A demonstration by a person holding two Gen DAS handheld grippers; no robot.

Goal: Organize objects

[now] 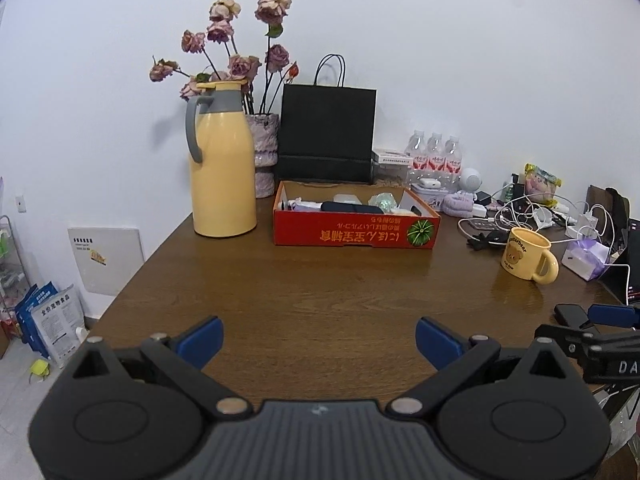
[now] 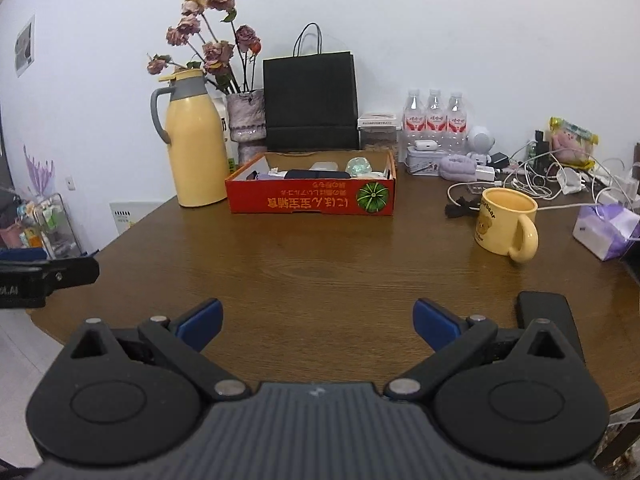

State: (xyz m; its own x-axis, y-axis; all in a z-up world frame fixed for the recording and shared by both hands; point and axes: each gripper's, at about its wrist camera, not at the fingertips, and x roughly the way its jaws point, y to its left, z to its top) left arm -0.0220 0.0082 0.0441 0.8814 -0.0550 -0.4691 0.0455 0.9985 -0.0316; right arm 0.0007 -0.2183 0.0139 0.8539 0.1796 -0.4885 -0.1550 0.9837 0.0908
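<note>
With both the left gripper (image 1: 319,340) and right gripper (image 2: 316,325) spread and empty, the rigid yellow ceramic mug (image 2: 505,222), judged breakable, is best taken by its rim.

Dried pink roses in a mottled lilac vase (image 1: 265,148) are standing against the white wall (image 1: 440,40), just behind a tall yellow thermos jug with a grey handle (image 1: 222,160). A matte black paper shopping bag (image 2: 311,100) is standing upright beside them.
</note>
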